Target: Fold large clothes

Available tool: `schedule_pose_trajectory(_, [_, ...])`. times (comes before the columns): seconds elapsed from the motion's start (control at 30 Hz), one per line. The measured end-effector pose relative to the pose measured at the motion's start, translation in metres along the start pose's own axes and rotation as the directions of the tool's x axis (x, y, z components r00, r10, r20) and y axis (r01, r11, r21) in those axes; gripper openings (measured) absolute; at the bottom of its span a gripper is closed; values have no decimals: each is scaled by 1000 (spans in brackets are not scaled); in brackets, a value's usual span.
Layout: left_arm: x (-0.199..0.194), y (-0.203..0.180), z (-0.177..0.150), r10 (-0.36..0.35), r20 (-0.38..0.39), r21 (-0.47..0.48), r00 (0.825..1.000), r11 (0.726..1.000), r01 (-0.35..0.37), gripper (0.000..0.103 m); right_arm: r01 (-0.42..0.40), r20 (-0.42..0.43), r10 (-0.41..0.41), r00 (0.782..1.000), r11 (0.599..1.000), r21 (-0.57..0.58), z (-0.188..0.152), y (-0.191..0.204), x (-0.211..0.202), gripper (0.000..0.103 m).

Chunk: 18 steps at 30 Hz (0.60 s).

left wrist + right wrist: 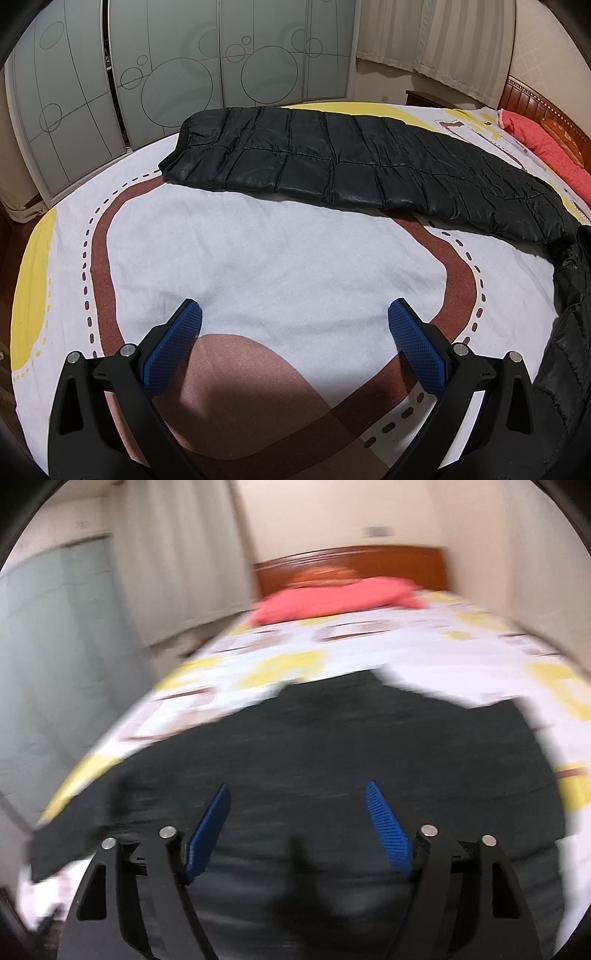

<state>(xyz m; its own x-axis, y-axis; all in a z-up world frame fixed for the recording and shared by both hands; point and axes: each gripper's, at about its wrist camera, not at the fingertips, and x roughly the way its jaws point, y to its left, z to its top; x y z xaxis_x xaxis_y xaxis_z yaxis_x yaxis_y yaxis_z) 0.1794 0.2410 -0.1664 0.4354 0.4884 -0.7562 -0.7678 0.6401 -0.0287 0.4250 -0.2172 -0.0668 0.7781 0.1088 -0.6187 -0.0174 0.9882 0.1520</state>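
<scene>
A large black quilted down coat (369,166) lies spread across the far half of the bed, with one part trailing down the right side (569,314). My left gripper (295,314) is open and empty over bare bedsheet, well short of the coat. In the blurred right wrist view the coat (332,738) fills the lower half. My right gripper (299,797) is open and empty just above the coat's dark fabric.
The bedsheet (258,258) is white with a brown road pattern and yellow patches. A red pillow (550,147) lies by the wooden headboard (351,561). Frosted sliding wardrobe doors (184,66) stand beyond the bed. Curtains (443,37) hang at the back.
</scene>
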Motion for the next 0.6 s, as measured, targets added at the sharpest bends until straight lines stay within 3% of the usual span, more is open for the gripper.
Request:
schedule_pose_trajectory(0.03, [0,0,-1,2,0,1,1000,1000,-2,101,83,-9,-83,997,996,13,3,-26,1,58])
schedule_pose_trajectory(0.13, [0,-1,-1,6,1,4,1000,1000,-6,101,265,-56,-263,963,963,41,2,-86,11,57])
schedule_pose_trajectory(0.2, [1,-1,0,9,0,6,1000,1000,-9,101,335,-86,-330,940,941,45,-4,-111,20,57])
schedule_pose_trajectory(0.3, [2,-2,0,11,-1,9,1000,1000,-11,101,347,-191,-337,922,937,24,-28,-133,49,57])
schedule_pose_trajectory(0.43, [2,-2,0,12,-1,9,1000,1000,-12,101,349,-187,-347,919,937,-23,-26,-126,52,58])
schedule_pose_trajectory(0.5, [2,-3,0,12,0,9,1000,1000,-12,101,332,-147,-326,934,943,11,-10,-127,45,58])
schedule_pose_trajectory(0.6, [2,-2,0,15,-1,11,1000,1000,-15,101,333,-104,-327,939,942,43,13,-129,53,58])
